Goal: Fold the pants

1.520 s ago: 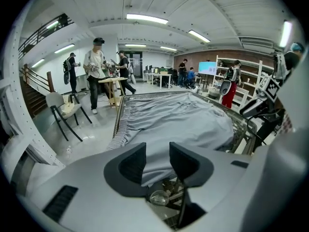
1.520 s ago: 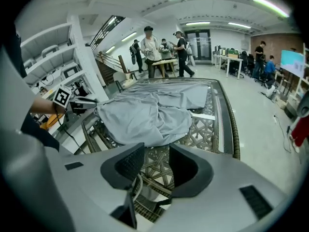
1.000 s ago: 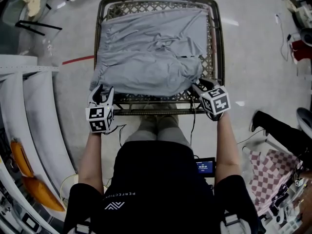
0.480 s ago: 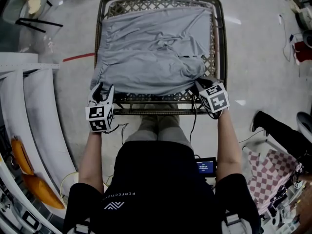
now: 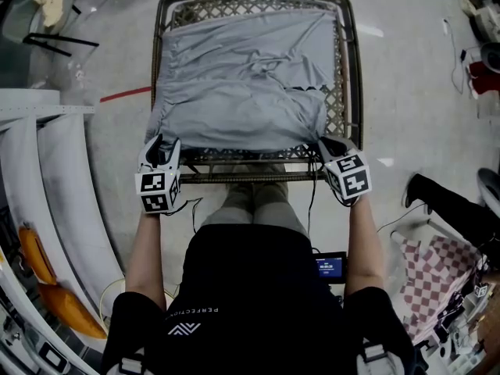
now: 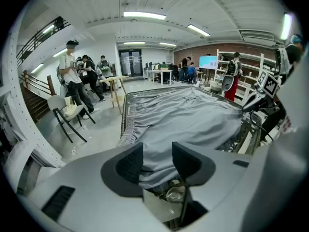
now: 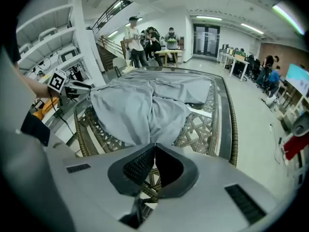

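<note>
With our right gripper [image 7: 153, 148] having just closed its jaws on a mere tip of the pants [image 5: 242, 92] and our left gripper [image 6: 157, 161] gaping wide round the hem, pulling could slip that thin pinch.

Grey floor [image 5: 406, 76] with a red line [image 5: 125, 94]; strip lights [image 6: 145, 15] overhead.

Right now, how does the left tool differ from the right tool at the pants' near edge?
The left tool has its jaws apart, the edge of the pants loose between them; the right tool has just closed its jaws, pinching that edge at their tips. The left tool is at the near left corner, the right tool at the near right. Both point down at that edge, over the wicker table.
</note>
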Tool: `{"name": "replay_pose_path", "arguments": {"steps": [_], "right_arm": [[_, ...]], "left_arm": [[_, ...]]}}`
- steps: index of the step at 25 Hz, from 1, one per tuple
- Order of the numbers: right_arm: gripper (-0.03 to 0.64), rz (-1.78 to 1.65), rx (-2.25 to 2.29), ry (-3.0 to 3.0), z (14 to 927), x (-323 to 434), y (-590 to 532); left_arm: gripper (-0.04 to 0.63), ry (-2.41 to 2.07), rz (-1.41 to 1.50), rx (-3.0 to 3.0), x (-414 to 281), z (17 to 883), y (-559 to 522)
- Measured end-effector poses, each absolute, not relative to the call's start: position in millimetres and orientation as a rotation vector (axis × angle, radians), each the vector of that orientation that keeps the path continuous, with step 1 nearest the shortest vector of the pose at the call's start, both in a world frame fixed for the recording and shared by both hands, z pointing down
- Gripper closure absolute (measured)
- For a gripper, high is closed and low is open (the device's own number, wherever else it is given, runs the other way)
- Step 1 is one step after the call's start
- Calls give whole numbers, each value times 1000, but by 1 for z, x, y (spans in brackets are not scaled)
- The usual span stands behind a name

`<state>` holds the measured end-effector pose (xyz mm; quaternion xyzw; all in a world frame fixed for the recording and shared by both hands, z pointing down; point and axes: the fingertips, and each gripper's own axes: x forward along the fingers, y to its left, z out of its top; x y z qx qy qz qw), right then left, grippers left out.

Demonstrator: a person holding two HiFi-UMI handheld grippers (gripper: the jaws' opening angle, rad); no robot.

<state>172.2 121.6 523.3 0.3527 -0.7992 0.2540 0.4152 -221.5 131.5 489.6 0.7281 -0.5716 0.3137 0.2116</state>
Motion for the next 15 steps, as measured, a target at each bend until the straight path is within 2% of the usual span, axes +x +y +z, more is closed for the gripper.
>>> {"name": "replay_pose_path", "arguments": {"steps": [10, 15], "right_arm": [[578, 739, 994, -2043, 494, 185, 133], [580, 745, 994, -2043, 487, 189, 131]], "left_arm": [[382, -1271, 1134, 2198, -191, 506, 153], [374, -1254, 1183, 2180, -206, 508, 155]]}}
